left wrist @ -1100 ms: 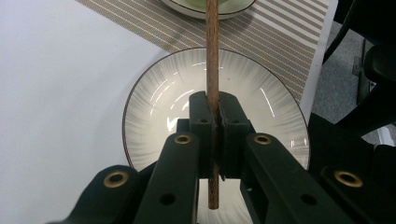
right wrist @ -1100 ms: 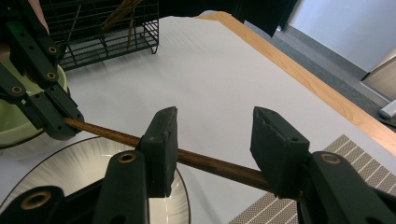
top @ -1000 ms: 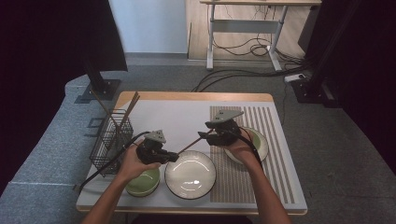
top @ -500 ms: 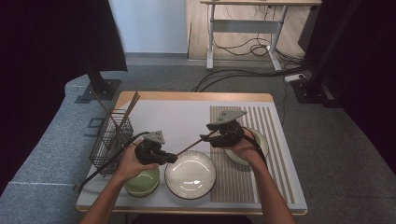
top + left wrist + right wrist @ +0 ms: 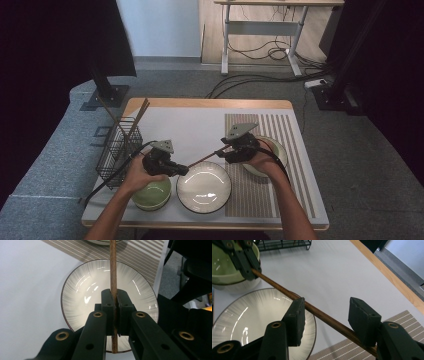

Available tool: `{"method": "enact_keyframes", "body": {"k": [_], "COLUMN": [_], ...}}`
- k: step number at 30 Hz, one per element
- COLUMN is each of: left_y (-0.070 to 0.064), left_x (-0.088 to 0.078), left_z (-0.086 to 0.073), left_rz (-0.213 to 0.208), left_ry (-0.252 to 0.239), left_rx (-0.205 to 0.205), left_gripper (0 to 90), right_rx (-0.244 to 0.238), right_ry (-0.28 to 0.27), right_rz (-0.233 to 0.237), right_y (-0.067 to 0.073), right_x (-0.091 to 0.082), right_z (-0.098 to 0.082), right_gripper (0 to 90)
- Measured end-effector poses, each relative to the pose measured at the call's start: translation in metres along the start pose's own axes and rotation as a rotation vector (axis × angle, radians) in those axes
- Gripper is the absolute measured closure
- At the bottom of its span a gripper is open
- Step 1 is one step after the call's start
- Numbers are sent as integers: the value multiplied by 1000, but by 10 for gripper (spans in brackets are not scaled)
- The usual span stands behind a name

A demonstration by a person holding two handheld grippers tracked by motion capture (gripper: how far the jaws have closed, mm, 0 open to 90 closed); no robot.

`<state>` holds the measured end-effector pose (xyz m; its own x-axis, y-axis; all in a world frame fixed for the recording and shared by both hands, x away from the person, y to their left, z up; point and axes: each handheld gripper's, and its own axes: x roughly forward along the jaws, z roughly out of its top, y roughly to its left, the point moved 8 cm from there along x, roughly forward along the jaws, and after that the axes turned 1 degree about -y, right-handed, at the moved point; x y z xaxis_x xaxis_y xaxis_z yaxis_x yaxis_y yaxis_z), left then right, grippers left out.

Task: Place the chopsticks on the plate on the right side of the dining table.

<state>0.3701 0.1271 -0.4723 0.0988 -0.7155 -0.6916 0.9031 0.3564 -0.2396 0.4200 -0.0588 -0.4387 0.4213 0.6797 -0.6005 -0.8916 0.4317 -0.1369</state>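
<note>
1. While the left gripper [image 5: 113, 303] stays clamped on it, the chopstick [image 5: 113, 270] spans the gap between our two tools, hanging in the air above the near rim of the white plate [image 5: 204, 186].
2. Right gripper [image 5: 325, 315]: jaws have just been opening. The chopstick lies between them, resting against the left-hand pad in the right gripper view and clear of the other. We judge the handover made, with the left tool now carrying the stick alone.
3. Both hands sit where they were a second ago, so only the jaws have changed.
4. Count, chopsticks: one in hand; at least two more stand tilted in the wire basket [image 5: 118, 150] at the table's left edge. We cannot tell the exact number there.
5. Count, dishes: one white plate, near the front edge; one green bowl [image 5: 151, 195] just beside it under our left hand; one pale bowl [image 5: 274, 150] on the striped mat [image 5: 280, 130] under our right hand.
6. Count, grippers: two. Baskets: one. Mats: one.
</note>
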Motion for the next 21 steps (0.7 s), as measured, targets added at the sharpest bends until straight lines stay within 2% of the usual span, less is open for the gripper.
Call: {"method": "enact_keyframes", "body": {"k": [6, 11, 14, 21], "left_y": [1, 1, 2, 2], "left_x": [-1, -2, -3, -6], "left_z": [-1, -1, 0, 1], "left_rz": [-10, -24, -41, -66], "left_ry": [13, 1, -10, -24], "left_rx": [0, -13, -23, -28], "left_gripper": [864, 863, 863, 862], "right_rx": [-42, -77, -120, -165], "right_ry": [37, 70, 110, 143], "right_rz": [10, 19, 5, 10], "right_y": [3, 5, 6, 8], "right_x": [4, 7, 8, 8], "right_z": [-6, -13, -18, -26], "right_gripper": [480, 495, 542, 635]}}
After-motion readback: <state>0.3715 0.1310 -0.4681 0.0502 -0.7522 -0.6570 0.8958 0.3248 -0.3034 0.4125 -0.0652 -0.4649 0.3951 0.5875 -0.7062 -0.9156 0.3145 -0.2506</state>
